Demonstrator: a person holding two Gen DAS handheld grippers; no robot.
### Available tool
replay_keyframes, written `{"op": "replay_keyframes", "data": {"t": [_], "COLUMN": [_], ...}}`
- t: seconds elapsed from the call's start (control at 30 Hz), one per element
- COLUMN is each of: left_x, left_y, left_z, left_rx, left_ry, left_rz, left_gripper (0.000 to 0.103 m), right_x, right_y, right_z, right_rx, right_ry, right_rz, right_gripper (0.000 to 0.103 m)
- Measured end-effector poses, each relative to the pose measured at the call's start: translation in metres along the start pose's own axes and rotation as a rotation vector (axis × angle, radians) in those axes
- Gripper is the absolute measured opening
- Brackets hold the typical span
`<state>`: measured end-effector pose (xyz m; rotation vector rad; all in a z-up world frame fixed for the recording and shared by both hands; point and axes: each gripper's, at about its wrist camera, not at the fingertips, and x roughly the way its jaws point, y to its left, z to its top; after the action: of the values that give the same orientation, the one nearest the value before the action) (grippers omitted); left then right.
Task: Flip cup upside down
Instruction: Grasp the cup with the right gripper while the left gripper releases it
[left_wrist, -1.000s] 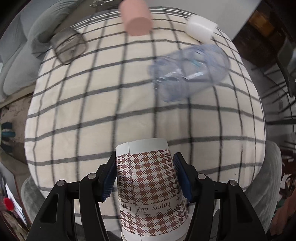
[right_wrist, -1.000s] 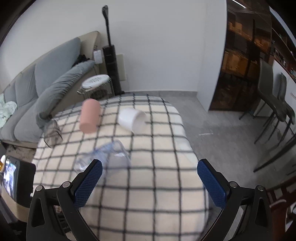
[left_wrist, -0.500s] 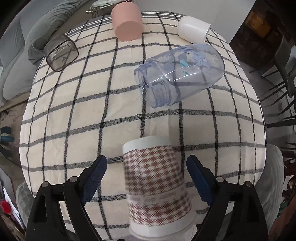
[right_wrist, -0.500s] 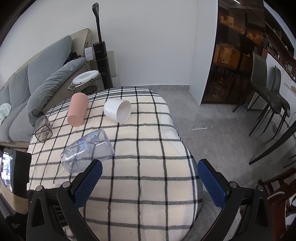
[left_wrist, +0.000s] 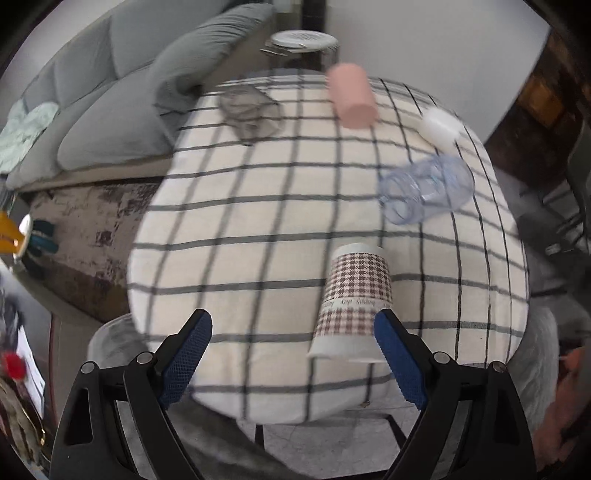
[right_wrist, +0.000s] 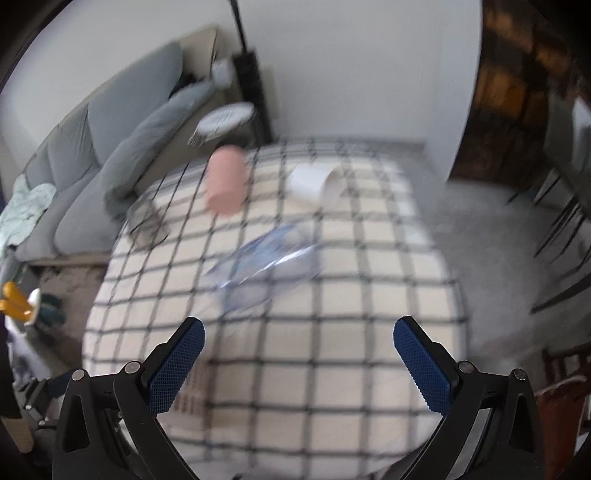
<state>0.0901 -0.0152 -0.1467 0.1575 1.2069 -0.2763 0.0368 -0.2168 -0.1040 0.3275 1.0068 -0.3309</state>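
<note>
Cup (left_wrist: 354, 302), a paper one in brown houndstooth with a white band of lettering, stands upside down near the front edge of the surface (left_wrist: 258, 236), wide rim down on the checked cloth and narrow base on top.

From the left of the left wrist view: a grey sofa (left_wrist: 110, 96) lies beyond the surface, and a smoky clear container (left_wrist: 251, 110) sits at the far left edge of the cloth. Further right a pink cup (left_wrist: 352, 96) lies on its side, then a white cup (left_wrist: 441, 127) also on its side at the far right, with a clear bluish bottle (left_wrist: 424, 192) on its side nearer, between the white cup and the houndstooth cup.

Left tool (left_wrist: 293, 358) is spread wide and holds nothing; its right blue pad (left_wrist: 400, 363) sits just beside the cup's rim, though blur makes it hard to say whether they touch, and the left pad is well apart from it.

Right tool (right_wrist: 299, 363) is likewise wide open and empty, hanging above the cloth. Its view is heavily blurred, yet the pink cup (right_wrist: 225, 182), white cup (right_wrist: 314, 182) and bottle (right_wrist: 262, 262) can be made out ahead of it.
</note>
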Motion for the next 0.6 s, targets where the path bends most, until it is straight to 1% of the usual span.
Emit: {"op": "replay_keyframes", "data": {"t": [0.03,0.07,0.1,0.2,0.3,0.37,0.43,0.5,0.6], "left_x": [-0.007,-0.012,-0.02,-0.03,-0.033,-0.031,-0.027,-0.018,-0.008], "left_y": [0.012,0.02,0.037,0.074,0.112,0.13,0.148,0.164,0.178], "left_z": [0.0,0.0,0.001,0.005,0.012,0.012,0.011,0.011,0.008], "left_rx": [-0.019,-0.033,-0.061,-0.126,-0.186,-0.205,-0.222,-0.242,-0.258], "left_ry": [-0.018,-0.031,-0.046,-0.077,-0.106,-0.119,-0.117,-0.102,-0.085], "left_rz": [0.007,0.015,0.026,0.059,0.088,0.108,0.112,0.097,0.088], "left_gripper": [0.09,0.091,0.092,0.092,0.092,0.092,0.092,0.092,0.092], "right_x": [0.009,0.015,0.024,0.048,0.074,0.096,0.112,0.123,0.135], "right_y": [0.008,0.014,0.024,0.058,0.092,0.111,0.125,0.139,0.151], "right_z": [0.003,0.005,0.008,0.008,0.001,-0.005,-0.01,-0.016,-0.025], "right_rx": [0.018,0.035,0.058,0.072,0.072,0.072,0.064,0.062,0.057], "right_ry": [0.066,0.114,0.175,0.3,0.401,0.47,0.517,0.558,0.598], "right_rz": [0.042,0.076,0.112,0.155,0.153,0.123,0.102,0.093,0.066], "right_gripper": [0.103,0.103,0.103,0.103,0.101,0.099,0.098,0.097,0.089]}}
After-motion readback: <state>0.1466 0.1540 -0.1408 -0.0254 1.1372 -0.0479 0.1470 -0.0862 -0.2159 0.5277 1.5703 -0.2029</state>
